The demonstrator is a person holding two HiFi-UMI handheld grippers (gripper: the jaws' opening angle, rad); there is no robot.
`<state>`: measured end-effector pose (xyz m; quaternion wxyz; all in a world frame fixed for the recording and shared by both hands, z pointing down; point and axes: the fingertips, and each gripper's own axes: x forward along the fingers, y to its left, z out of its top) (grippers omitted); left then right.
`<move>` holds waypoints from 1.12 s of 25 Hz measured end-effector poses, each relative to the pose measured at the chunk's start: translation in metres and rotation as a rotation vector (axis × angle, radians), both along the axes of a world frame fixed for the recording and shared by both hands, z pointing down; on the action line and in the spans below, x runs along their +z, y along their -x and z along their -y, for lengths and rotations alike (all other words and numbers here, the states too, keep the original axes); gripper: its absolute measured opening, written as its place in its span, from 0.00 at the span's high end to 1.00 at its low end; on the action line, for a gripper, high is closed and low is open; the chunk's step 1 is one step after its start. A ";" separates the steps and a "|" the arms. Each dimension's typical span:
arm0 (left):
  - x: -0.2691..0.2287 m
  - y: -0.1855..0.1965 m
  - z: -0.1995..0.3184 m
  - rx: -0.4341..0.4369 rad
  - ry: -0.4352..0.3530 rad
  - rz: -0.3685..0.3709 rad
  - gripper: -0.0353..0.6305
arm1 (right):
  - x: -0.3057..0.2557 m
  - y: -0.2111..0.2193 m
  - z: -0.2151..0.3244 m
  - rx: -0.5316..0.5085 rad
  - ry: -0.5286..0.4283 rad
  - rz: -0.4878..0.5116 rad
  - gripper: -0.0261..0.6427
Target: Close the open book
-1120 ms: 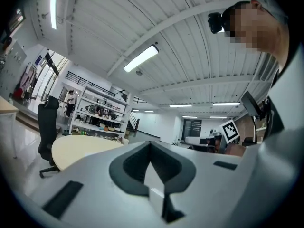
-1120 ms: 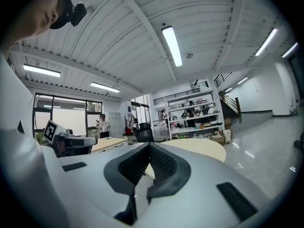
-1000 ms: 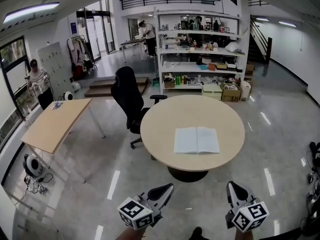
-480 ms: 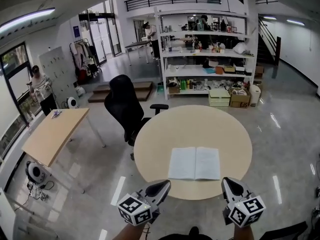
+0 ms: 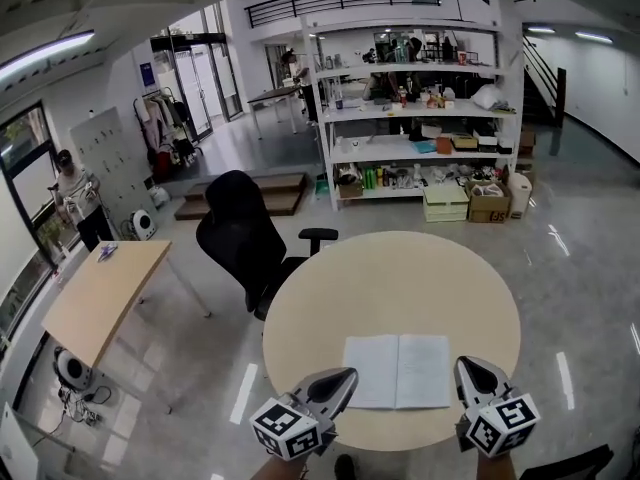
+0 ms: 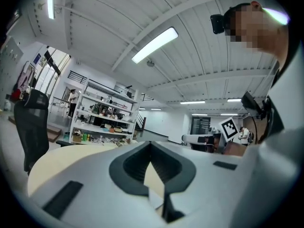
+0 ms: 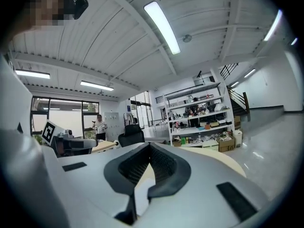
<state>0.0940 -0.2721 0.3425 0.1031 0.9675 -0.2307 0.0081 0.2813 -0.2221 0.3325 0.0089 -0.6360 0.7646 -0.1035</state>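
Book point(image 5: 398, 371) lies open, flat; light, floppy pages, I judge; take outer cover edge; my left gripper point(image 5: 348, 374), right gripper point(image 5: 463, 364) closed, empty.

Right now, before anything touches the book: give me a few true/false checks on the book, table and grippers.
1. The book lies open on the round table. True.
2. The left gripper has a page pinched. False: its jaws are together with nothing between them.
3. A black chair stands at the table's left in the head view. True.
4. The right gripper is wide open. False: its jaws are together, empty.
5. A mug sits beside the book. False: only the book is on that table.
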 end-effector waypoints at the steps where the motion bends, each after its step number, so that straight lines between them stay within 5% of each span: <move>1: 0.001 0.000 0.012 0.006 0.003 0.002 0.97 | -0.001 0.000 0.010 0.011 -0.001 0.005 0.96; 12: 0.009 0.000 0.101 0.078 0.020 -0.010 0.97 | 0.008 0.014 0.085 0.064 0.004 0.015 0.96; 20: 0.016 -0.001 0.114 0.044 0.040 -0.020 0.97 | 0.015 0.008 0.108 0.044 0.047 0.001 0.96; 28: 0.049 0.032 0.128 -0.056 0.073 0.029 0.97 | 0.048 0.046 0.139 -0.068 0.104 -0.016 0.96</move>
